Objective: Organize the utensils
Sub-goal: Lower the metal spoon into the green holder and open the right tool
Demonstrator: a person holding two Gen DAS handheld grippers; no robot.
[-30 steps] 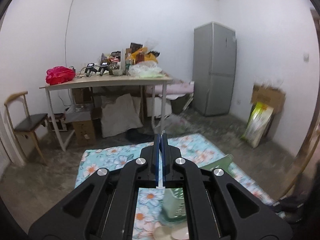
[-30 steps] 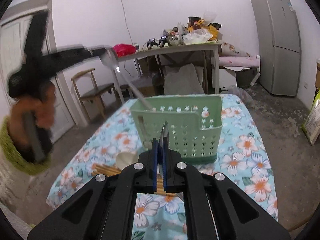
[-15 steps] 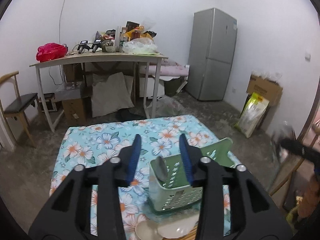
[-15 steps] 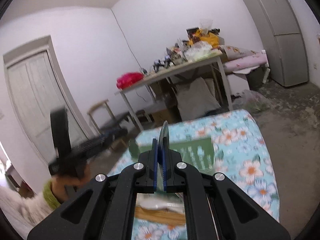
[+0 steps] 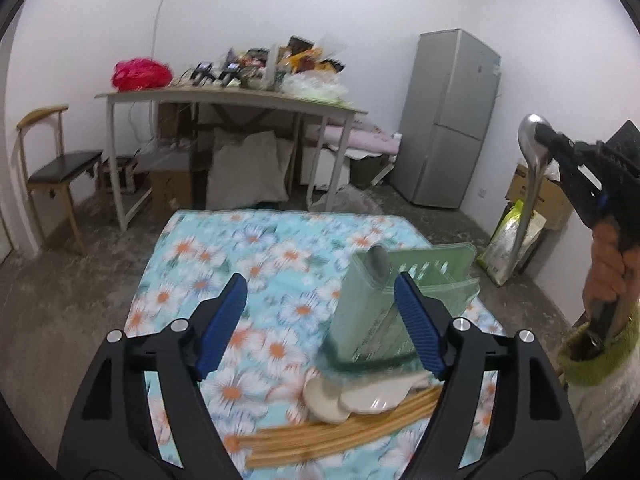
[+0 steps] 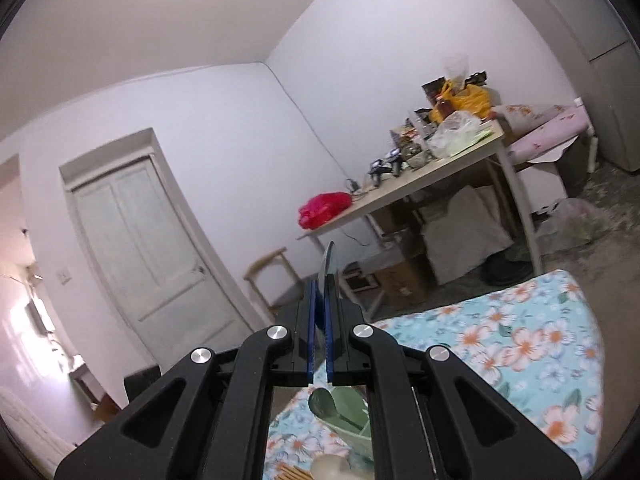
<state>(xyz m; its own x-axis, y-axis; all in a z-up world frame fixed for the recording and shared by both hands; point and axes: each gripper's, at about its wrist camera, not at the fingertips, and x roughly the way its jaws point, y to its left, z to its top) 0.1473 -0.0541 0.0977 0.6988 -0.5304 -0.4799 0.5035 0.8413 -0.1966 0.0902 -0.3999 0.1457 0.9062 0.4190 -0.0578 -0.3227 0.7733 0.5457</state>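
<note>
— Left wrist view first: what's the left gripper (image 5: 320,296) doing?

— Its jaws are spreading at this moment, blue pads well apart, with nothing pinched. The green utensil holder (image 5: 376,312) stands on the flowered desk (image 5: 248,256), its left part between the two pads and the rest behind the right one. I see no pad pressing on it. A spoon (image 5: 377,261) stands in it, bowl end up above the rim.

— And in front of the holder?

— Two pale ceramic spoons (image 5: 352,394) lie just beside its base, and a bundle of wooden chopsticks (image 5: 340,432) lies across the cloth nearer the camera, touching those spoons. All of that sits below the right pad, not inside the jaws.

— Where's the other one?

— Off to the right edge, held by a hand (image 5: 606,268). The right gripper (image 5: 550,138) is raised above the desk and holds a metal spoon (image 5: 530,184), pinched at the bowl end with the handle hanging down, off to the right of the holder.

— Does its own camera agree?

— Yes. In the right wrist view the jaws (image 6: 320,312) are pressed together on that spoon's bowl (image 6: 329,260), seen edge on and sticking up past the tips. Low down between the gripper's arms the green holder (image 6: 352,412) shows with a spoon (image 6: 322,402) in it.
</note>
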